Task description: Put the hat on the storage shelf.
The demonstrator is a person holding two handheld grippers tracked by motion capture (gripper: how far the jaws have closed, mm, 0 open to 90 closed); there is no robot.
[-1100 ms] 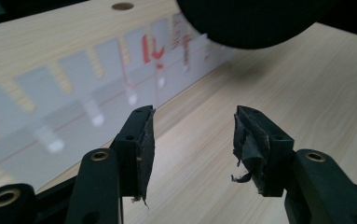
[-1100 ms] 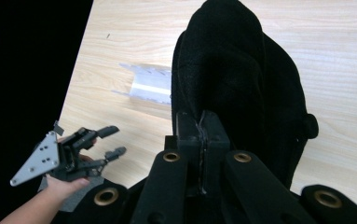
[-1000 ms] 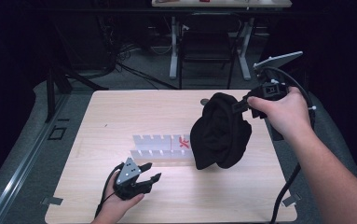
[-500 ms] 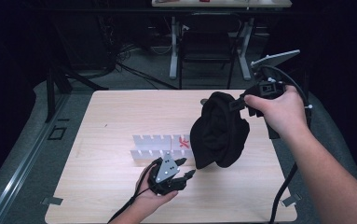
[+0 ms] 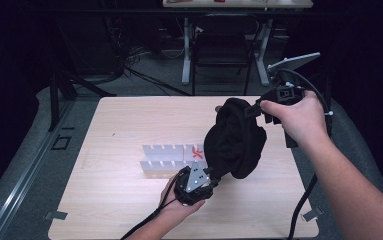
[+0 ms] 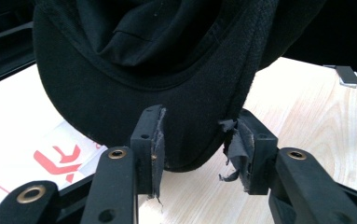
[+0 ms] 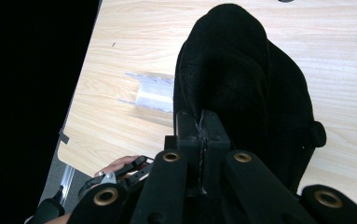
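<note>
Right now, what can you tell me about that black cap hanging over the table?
The black cap looks like soft woven fabric, with a stiff curved brim and a stitched crown. It hangs in the air above the wooden table, crumpled and drooping, in front of a white slotted rack. The right tongs are shut on its top edge and carry it. The left tongs stand open around the brim's lowest curve, not yet closed on it.

black cap [image 5: 235, 137], pale wood-grain table [image 5: 129, 120], white slotted rack [image 5: 166, 159] with red mark, black grippers
</note>
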